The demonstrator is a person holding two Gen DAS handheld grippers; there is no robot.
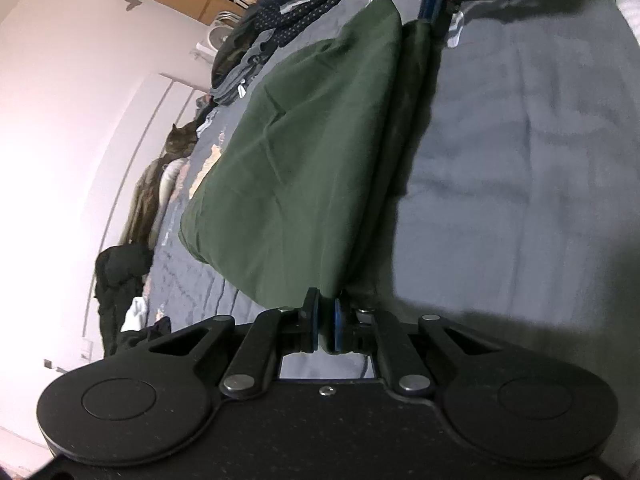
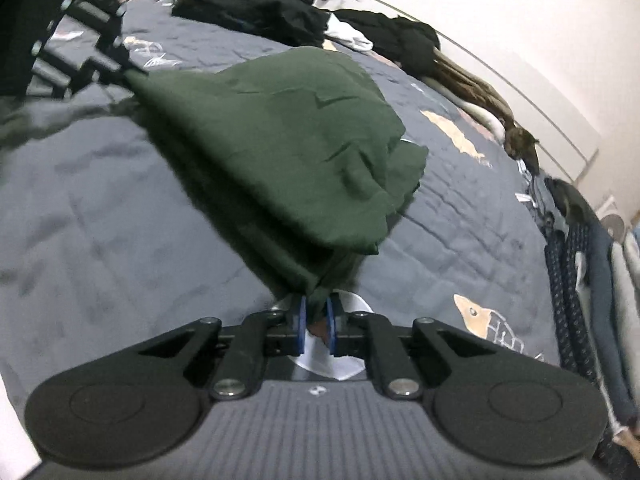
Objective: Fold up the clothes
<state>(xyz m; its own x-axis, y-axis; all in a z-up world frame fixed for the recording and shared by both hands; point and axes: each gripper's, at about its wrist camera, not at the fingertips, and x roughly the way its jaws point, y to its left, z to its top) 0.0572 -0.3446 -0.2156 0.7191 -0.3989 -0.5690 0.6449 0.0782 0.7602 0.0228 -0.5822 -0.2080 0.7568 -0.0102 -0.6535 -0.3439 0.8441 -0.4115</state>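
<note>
The grey quilted bed (image 2: 100, 220) carries stacked clothes (image 1: 288, 12) along its far side. Your dark green garment (image 1: 304, 168) hangs doubled over the quilt, mid-fold by appearance; laying it flat remains. Your left gripper (image 1: 327, 326) and right gripper (image 2: 316, 326) each pinch one corner of it.

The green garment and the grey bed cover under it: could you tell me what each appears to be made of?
The green garment looks like a soft matte knit, perhaps cotton jersey: it drapes in loose creases without shine between the left hand-held gripper and the right hand-held gripper. The grey bed cover looks like quilted fabric, with stitched lines and printed animal figures; its fibre cannot be told.
</note>
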